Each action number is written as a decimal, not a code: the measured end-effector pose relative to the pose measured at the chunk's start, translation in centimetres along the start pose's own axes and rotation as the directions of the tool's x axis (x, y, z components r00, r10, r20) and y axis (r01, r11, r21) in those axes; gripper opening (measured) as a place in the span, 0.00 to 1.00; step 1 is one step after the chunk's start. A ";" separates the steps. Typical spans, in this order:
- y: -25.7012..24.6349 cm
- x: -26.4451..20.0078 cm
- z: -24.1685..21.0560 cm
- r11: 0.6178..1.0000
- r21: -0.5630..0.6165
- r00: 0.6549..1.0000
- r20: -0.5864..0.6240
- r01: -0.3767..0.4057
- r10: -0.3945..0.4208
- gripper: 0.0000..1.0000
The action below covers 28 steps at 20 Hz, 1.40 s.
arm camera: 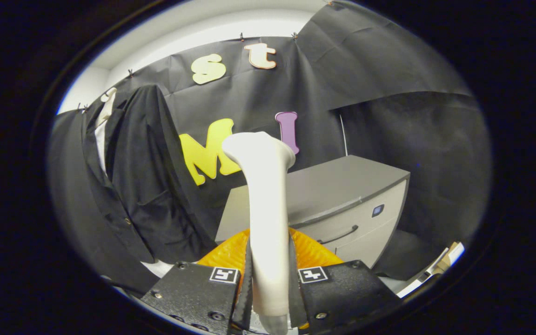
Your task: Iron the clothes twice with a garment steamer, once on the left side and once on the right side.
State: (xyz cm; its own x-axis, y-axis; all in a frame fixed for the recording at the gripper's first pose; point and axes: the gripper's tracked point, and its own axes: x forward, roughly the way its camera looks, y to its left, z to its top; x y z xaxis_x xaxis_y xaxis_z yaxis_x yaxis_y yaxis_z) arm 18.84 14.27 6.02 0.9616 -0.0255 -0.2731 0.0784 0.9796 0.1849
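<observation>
Gripping the white steamer by its handle, we have our gripper closed on it, one finger pressing each side of the handle low down. The steamer stands almost upright between the fingers and rises beyond them, widening at the top into a flared head that leans a little toward the left.

To the left of the steamer, well apart from it, we see a black suit jacket hanging against the black cloth wall. Its front faces us, with the lapels open over a strip of white shirt at the collar. A flap pocket and a small button show lower on the jacket's front. The steamer head is not touching the jacket; a stretch of the cloth wall shows between them.

Just beyond our fingers and behind the handle lies something orange with a ribbed, shiny surface; we cannot tell what it is. Beyond that, to the right of the steamer, stands a grey cabinet with a flat top, a dark curved drawer handle on its front and a small dark button near its upper right corner. Further right, low down near the cabinet's foot, we glimpse some white and tan sheets, too small to make out.
</observation>
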 end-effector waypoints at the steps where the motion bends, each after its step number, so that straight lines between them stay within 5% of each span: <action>1: 0.6 -1.1 -0.2 1.000 -0.003 1.000 0.005 -0.003 0.003 0.34; 15: 14.4 -13.4 0.5 0.986 -0.095 0.970 0.187 -0.138 0.154 0.34; 28: 24.7 -12.8 6.1 0.958 -0.140 0.889 0.358 -0.250 0.285 0.34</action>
State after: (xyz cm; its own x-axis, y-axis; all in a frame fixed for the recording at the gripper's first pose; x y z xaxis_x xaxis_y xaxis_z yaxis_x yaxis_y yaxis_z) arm 10.07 37.55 19.80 0.9715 0.1851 0.1478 -0.2026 0.9727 0.1133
